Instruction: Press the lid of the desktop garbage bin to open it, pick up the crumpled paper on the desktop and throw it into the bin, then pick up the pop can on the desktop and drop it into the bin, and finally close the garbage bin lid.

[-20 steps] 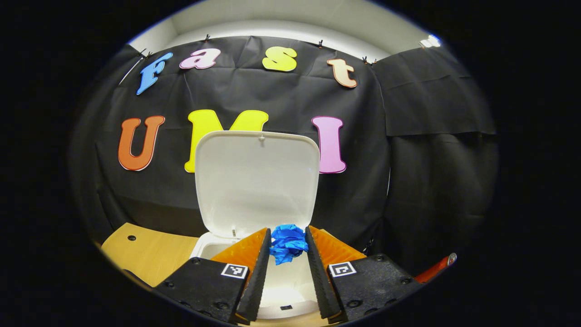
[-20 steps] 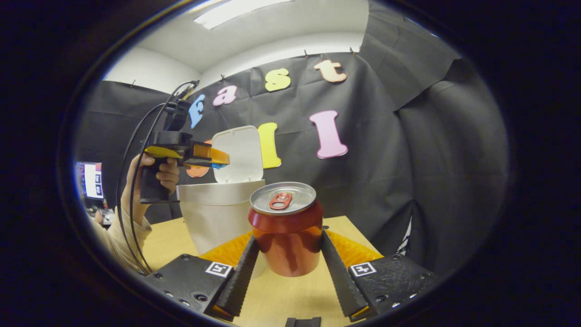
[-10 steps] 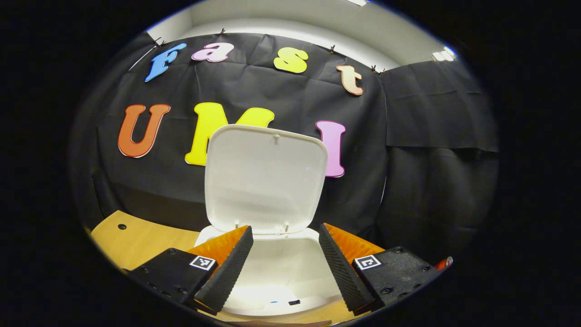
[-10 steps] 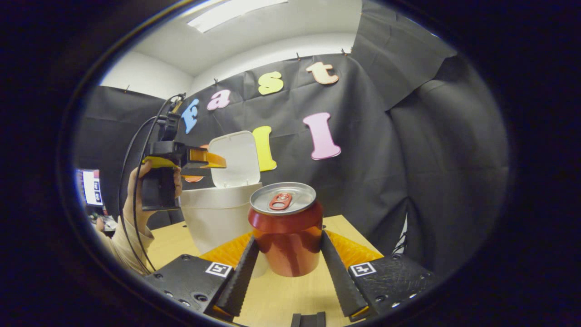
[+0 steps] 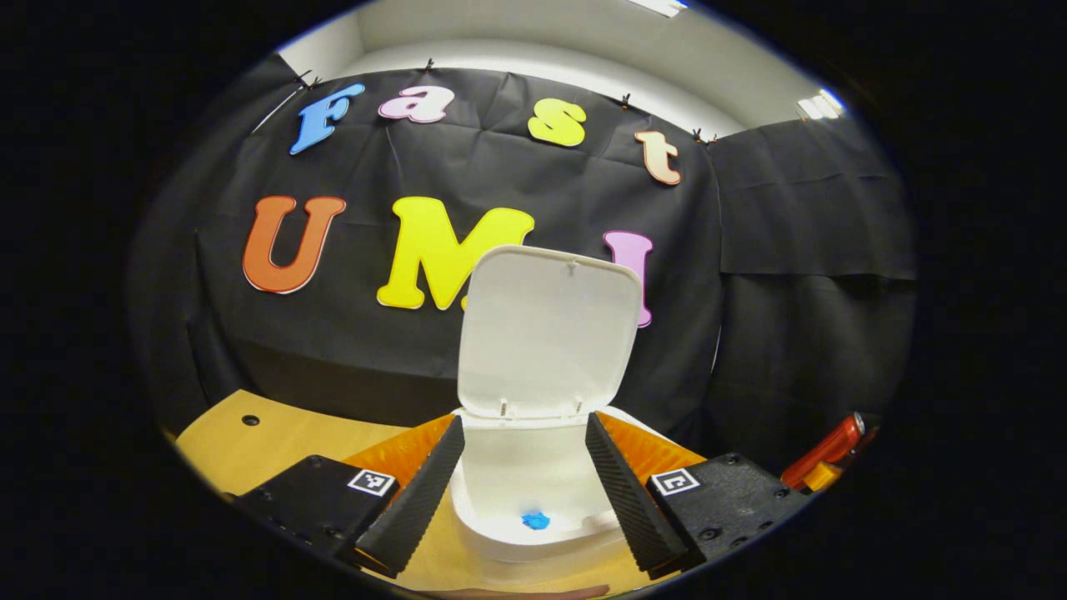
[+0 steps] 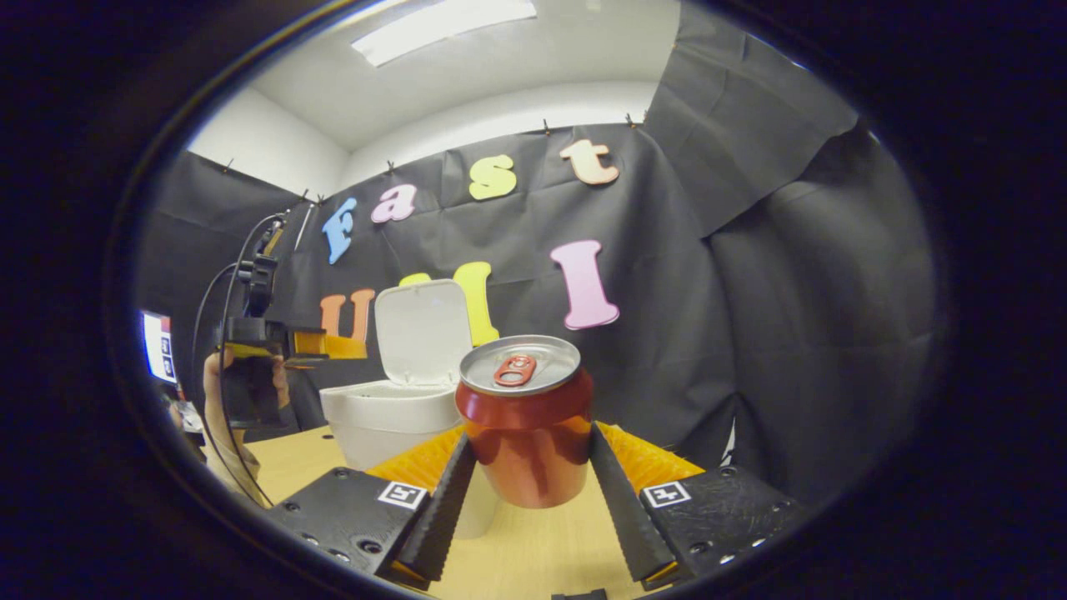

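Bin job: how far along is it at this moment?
Done: the bin lid stands open and the blue crumpled paper lies inside the bin. In hand: the right claw grips the pop can, lifted off the desk. Left: drop the can in, close the lid. The left claw is open.

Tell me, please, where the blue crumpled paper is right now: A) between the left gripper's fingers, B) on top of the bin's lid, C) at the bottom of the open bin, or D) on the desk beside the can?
C: in the left gripper view the blue paper lies at the bottom of the white bin, below the open left gripper, whose fingers hold nothing.
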Demonstrator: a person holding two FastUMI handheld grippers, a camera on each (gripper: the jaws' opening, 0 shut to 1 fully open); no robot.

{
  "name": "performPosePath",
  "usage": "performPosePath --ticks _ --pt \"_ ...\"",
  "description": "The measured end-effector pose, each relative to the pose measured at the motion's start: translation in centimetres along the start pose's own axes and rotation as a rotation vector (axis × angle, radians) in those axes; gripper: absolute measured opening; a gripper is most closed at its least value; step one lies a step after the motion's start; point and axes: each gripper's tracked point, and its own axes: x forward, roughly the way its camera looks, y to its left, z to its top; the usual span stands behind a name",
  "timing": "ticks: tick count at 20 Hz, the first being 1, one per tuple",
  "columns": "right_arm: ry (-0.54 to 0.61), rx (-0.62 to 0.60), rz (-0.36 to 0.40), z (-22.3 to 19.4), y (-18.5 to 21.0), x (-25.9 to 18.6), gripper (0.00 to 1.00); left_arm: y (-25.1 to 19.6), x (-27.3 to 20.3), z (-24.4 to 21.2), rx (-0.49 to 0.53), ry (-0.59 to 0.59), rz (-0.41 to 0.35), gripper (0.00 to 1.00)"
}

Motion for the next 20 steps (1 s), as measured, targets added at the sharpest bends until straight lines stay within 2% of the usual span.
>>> performPosePath --ticks 3,5,8,15,20 --pt "0.002 -0.038 -0.008 1.6 1.6 0.8 0.78 0.8 -0.7 1.9 0.063 -0.026 0.018 0.95" --pt "0.006 -0.043 -0.003 2.9 3.0 1.6 0.78 0.6 -1.3 1.3 0.038 -0.008 -0.004 0.95" --pt "0.019 -0.043 0.029 4.5 5.3 2.9 0.78 -0.4 -2.6 -0.4 0.018 0.081 -0.049 0.95" --pt "0.038 -0.063 0.081 7.0 10.7 7.4 0.78 2.0 -4.4 0.3 0.068 0.083 0.053 0.94" --pt "0.069 -0.059 0.202 8.3 16.2 10.2 0.79 2.6 -6.2 0.3 0.042 0.060 0.093 0.94"
